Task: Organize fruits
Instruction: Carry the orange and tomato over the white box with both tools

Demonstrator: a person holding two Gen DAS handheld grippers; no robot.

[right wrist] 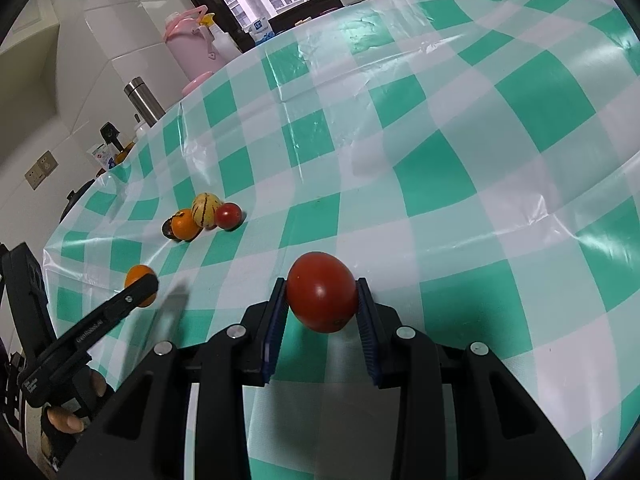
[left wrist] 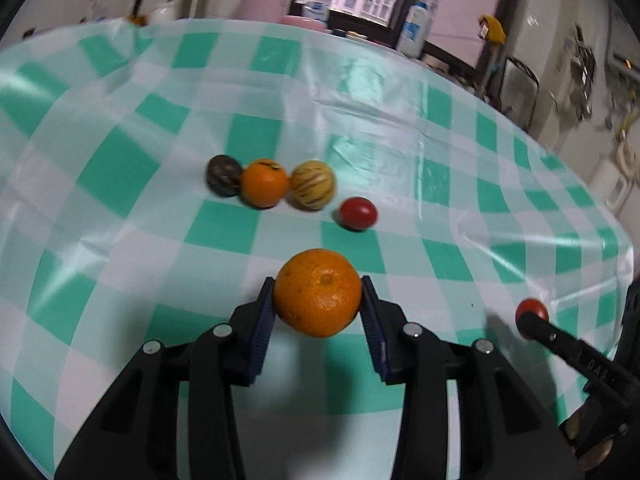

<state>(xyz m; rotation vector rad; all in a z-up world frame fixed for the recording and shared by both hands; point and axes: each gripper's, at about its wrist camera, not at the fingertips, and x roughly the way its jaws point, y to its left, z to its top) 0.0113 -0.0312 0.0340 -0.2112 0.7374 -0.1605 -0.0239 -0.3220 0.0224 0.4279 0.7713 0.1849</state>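
Observation:
My left gripper (left wrist: 319, 294) is shut on an orange mandarin (left wrist: 318, 292), held a little above the checked tablecloth (left wrist: 120, 240). My right gripper (right wrist: 322, 298) is shut on a red tomato (right wrist: 322, 296). In the left wrist view that tomato (left wrist: 531, 312) shows at the right behind the right gripper's finger. In the right wrist view the mandarin (right wrist: 138, 276) shows at the left behind the left gripper's finger. A row of fruit lies farther out on the cloth: a dark brown fruit (left wrist: 224, 175), a second mandarin (left wrist: 264, 183), a yellow striped melon (left wrist: 312, 185) and a second tomato (left wrist: 359, 213).
The table's left edge runs close to the fruit row (right wrist: 202, 218). Beyond that edge stand a pink jug (right wrist: 192, 48), a steel flask (right wrist: 144, 102) and bottles. A window and a white bottle (left wrist: 416, 30) lie past the far edge. A hand (right wrist: 64, 420) holds the left gripper.

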